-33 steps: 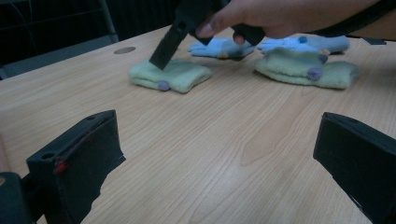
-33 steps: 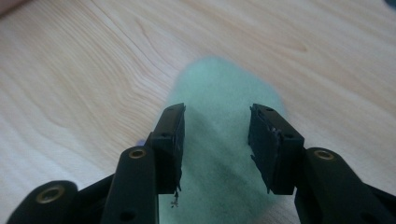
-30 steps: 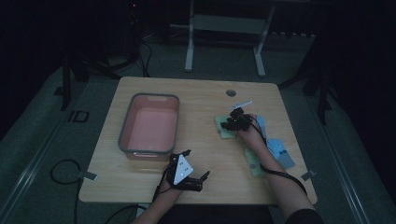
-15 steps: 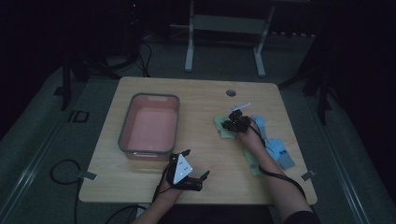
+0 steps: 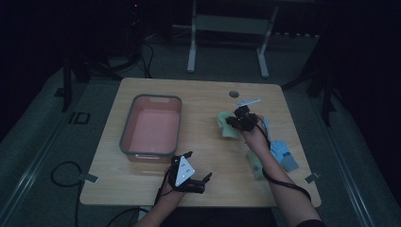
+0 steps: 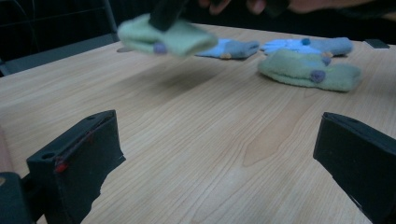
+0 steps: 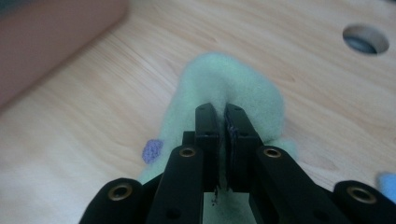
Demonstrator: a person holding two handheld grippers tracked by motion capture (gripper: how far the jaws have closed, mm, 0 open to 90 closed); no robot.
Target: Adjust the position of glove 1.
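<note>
One green sock [image 7: 219,88] pinched in right gripper [image 7: 222,116], right of the bin [image 5: 152,124].
Left gripper [image 6: 215,154] gapes wide, empty, near bin's front.

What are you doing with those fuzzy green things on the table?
A person is working at a wooden table with a gripper in each hand. The right gripper has its jaws pinched shut on a green sock and holds it up off the table. The left gripper sits open near the front edge, holding nothing. Another green sock and two blue socks lie on the table, and a pink bin stands to the left.
</note>
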